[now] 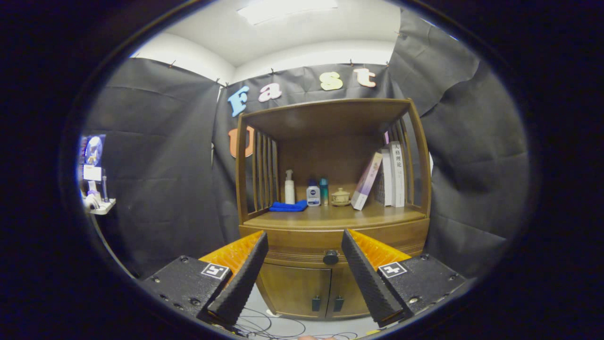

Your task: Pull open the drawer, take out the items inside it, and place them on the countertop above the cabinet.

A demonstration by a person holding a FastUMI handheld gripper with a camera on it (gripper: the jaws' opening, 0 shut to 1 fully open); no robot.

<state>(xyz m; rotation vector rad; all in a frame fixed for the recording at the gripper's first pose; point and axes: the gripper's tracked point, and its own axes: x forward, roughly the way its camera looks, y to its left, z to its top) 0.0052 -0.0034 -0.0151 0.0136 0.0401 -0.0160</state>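
A brown wooden cabinet (330,222) stands ahead against the booth wall. Its drawer (325,245) is closed under the countertop (339,218), with a round dark knob (330,257) at its middle. My gripper (304,238) is open, some way short of the cabinet. The knob shows in the gap between the fingers, a little below the fingertips (261,237). Nothing is held. What lies inside the drawer is hidden.
On the countertop lie a folded blue cloth (288,206), a white pump bottle (289,187), two small bottles (313,193), a lidded cup (340,197) and leaning books (384,177). Below the drawer are two cabinet doors (311,288). Cables (264,326) trail on the floor. A stand with devices (94,179) is far left.
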